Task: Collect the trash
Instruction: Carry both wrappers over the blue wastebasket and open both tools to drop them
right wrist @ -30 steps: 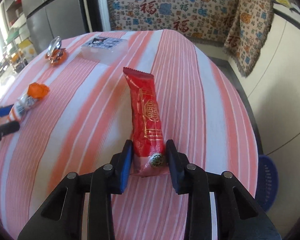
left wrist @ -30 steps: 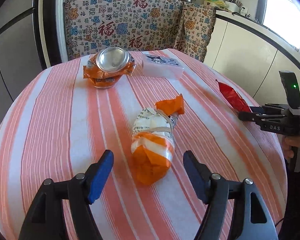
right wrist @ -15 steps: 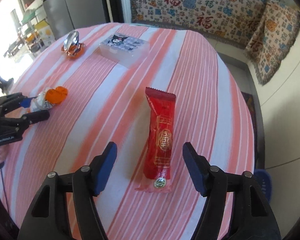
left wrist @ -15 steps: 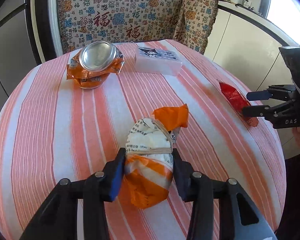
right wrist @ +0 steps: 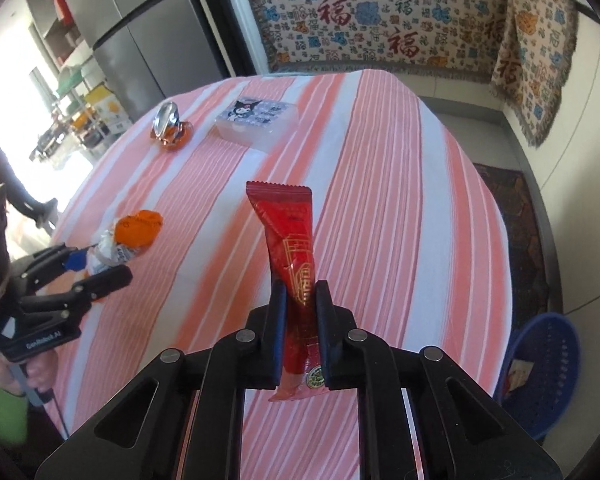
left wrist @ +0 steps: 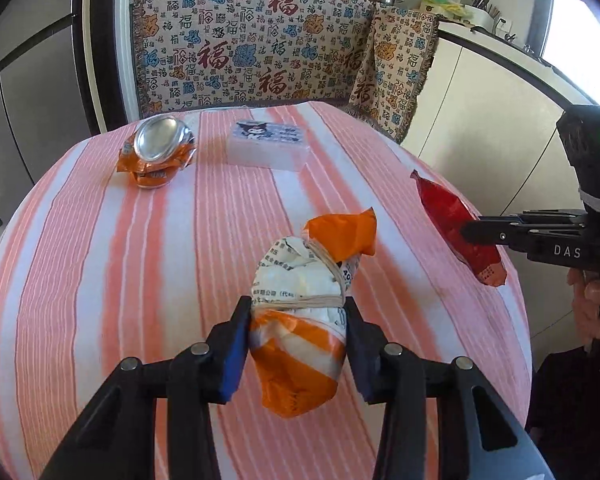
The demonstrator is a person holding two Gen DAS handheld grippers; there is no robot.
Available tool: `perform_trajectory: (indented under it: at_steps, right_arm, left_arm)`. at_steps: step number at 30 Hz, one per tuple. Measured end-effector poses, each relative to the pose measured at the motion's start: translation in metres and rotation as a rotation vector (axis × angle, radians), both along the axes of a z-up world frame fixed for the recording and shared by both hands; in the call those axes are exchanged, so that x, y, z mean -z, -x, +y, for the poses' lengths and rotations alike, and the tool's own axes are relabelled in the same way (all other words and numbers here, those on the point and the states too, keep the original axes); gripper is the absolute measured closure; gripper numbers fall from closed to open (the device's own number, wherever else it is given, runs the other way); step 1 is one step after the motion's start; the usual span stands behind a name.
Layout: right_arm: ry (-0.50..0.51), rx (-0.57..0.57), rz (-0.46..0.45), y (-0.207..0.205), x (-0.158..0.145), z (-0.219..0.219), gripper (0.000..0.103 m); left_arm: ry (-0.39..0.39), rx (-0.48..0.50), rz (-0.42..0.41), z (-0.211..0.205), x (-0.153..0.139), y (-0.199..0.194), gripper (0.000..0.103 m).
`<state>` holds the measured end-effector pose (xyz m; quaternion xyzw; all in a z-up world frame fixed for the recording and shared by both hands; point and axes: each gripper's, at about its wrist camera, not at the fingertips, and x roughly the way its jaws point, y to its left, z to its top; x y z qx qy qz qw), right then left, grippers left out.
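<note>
**Both tools loaded, one piece of trash each**

Left tool [left wrist: 298, 322]: jaws partly apart, blue pads pressed against both sides of a crumpled orange-and-white wrapper bundle [left wrist: 304, 312] bound with rubber bands. The bundle fills the gap between the fingers; its orange twisted end points away from the tool, its lower orange end hangs below the pads. Grasp firm, no visible slack.

Right tool [right wrist: 300, 322]: jaws have just been closing and now stand nearly together, clenched on a long red snack packet [right wrist: 296, 276]. The pads pinch the packet near its lower end, which hangs out below them with a round green seal; the rest stands up ahead of the fingers, serrated top edge farthest from the tool. The packet is creased where it is pinched.

Striped pink-and-white table [left wrist: 100, 280] lies beneath both tools. Ahead of the left tool, far side of the table: a crushed orange can [left wrist: 156, 152], and just right of it a clear plastic box [left wrist: 268, 146] with a cartoon label. The two lie close together; contact cannot be judged.

Right of the right tool, down beside the table, a blue perforated basket [right wrist: 544, 372].
</note>
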<state>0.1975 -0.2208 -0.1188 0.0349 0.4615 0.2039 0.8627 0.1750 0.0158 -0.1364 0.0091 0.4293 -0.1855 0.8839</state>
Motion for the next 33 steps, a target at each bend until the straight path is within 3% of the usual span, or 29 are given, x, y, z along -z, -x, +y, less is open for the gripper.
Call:
perform_trajectory:
  at_steps: [8, 19, 28, 33]
  right_arm:
    - [-0.126, 0.049, 0.003, 0.026, -0.006, -0.046, 0.090]
    - [-0.173, 0.162, -0.022, 0.048, -0.015, -0.122, 0.090]
    - [-0.091, 0.433, -0.003, 0.054, 0.002, -0.257, 0.090]
    - [-0.053, 0.548, 0.034, 0.056, 0.023, -0.321, 0.090]
  left_arm:
    - [-0.043, 0.047, -0.053, -0.067, -0.018, 0.014, 0.059]
    - [-0.057, 0.130, -0.070, -0.141, -0.027, 0.015, 0.059]
    - [0.032, 0.349, -0.034, -0.254, -0.034, 0.018, 0.059]
    - [0.079, 0.453, 0.019, -0.330, -0.013, 0.004, 0.059]
